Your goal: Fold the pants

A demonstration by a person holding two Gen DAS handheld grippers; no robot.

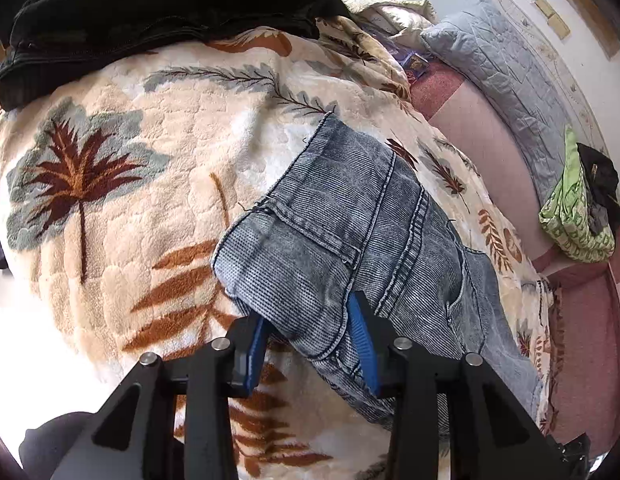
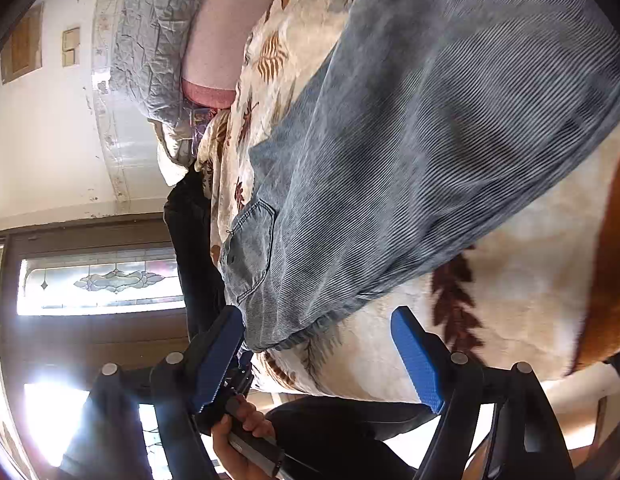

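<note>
The pants are grey-blue washed jeans (image 1: 350,232) lying on a cream leaf-print blanket (image 1: 142,184). In the left wrist view the waist end with a back pocket lies between my left gripper's (image 1: 310,332) blue fingers (image 1: 362,340); the jaws stand apart with the denim edge between them, not pinched. In the right wrist view the jeans (image 2: 410,152) stretch across the blanket (image 2: 510,280). My right gripper (image 2: 322,344) is open, its left finger (image 2: 218,360) beside a folded denim edge. The other hand-held gripper and a hand (image 2: 238,432) show below.
A pile of black clothing (image 1: 158,12) lies at the blanket's far edge. A grey quilted pillow (image 1: 502,76), pink sheet (image 1: 482,148) and a green patterned cloth with dark items (image 1: 578,216) lie to the right. A white wall (image 2: 50,128) and a stained-glass door (image 2: 102,280) stand beyond.
</note>
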